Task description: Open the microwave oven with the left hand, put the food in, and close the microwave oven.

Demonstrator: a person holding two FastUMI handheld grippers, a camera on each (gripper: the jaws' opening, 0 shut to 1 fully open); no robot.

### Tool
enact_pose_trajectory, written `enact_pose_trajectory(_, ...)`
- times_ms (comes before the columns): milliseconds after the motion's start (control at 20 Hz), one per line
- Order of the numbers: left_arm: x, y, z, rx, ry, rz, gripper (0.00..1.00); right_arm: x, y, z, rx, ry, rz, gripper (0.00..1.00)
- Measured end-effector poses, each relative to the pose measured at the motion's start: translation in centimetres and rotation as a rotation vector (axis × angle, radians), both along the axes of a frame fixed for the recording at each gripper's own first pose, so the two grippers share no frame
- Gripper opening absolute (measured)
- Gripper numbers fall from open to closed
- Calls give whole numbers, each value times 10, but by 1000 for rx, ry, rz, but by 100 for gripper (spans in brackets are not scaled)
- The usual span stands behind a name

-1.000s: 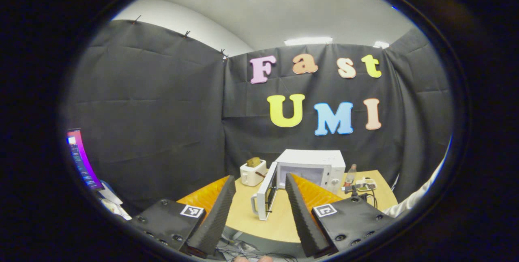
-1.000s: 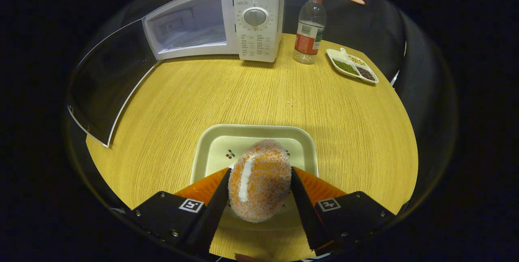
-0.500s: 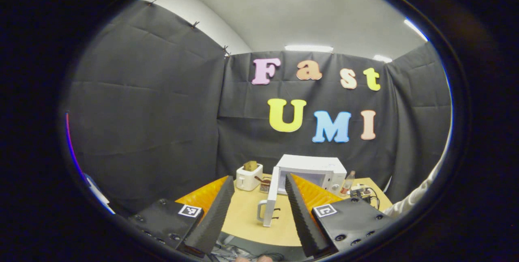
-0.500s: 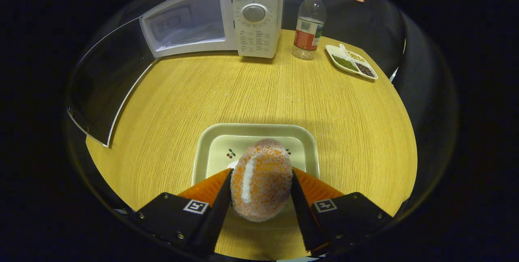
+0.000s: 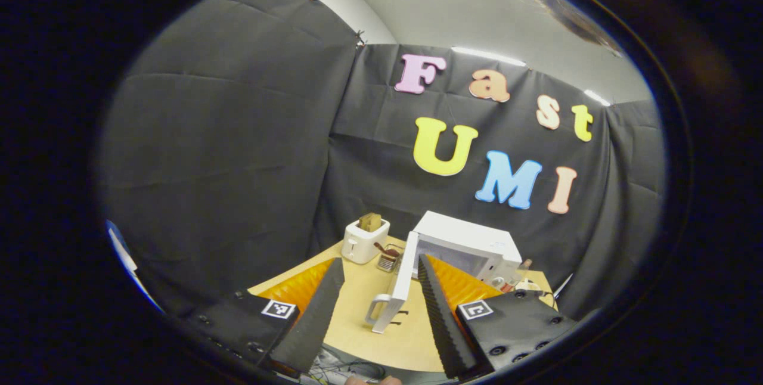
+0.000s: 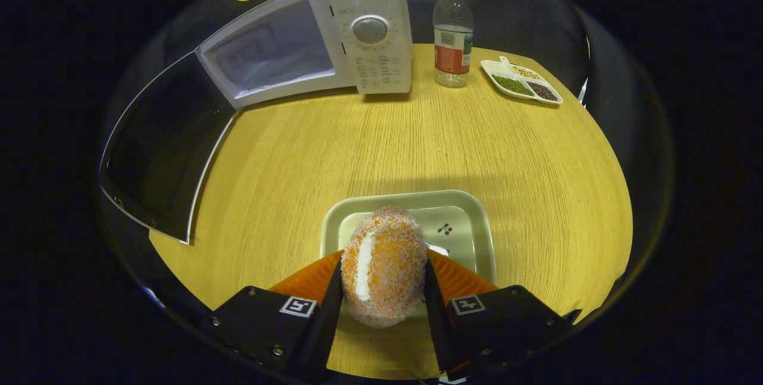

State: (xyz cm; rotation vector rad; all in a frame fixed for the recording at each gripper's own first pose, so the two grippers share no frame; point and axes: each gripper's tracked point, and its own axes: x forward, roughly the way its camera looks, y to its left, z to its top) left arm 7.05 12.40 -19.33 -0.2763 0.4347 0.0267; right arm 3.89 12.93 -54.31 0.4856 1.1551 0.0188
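**Microwave open, food held**

My right gripper (image 6: 381,313) clamps an orange, sugar-crusted bun (image 6: 383,264) with a white stripe above its tray (image 6: 477,227). The white microwave (image 6: 334,39) stands at the table's back, door (image 6: 164,146) swung wide open.

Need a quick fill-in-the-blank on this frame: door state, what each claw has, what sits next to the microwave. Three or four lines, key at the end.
1. The microwave door is swung ____.
2. The right claw is shut on the orange ____, above the tray.
3. The left claw, back from the table, holds ____.
4. The item standing between the microwave and the divided dish is a clear ____.

Missing words: open; food; nothing; bottle
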Motion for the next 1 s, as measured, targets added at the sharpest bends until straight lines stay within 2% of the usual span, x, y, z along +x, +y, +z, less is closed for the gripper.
enact_pose_trajectory(100,17,-23,-6,-12,17,-41,78,21,19,19,86,-49,-29,67)
enact_pose_trajectory(200,35,-33,-14,19,31,-63,79,43,32,36,151,-88,-50,67)
enact_pose_trajectory(400,51,-48,-22,34,58,-85,78,97,59,65,273,-187,-101,67)
enact_pose_trajectory(550,54,-45,-24,56,75,-65,78,134,81,71,315,-248,-116,66)
enact_pose_trajectory(1000,33,-44,-31,136,144,-17,78,246,114,64,384,-375,-327,66)
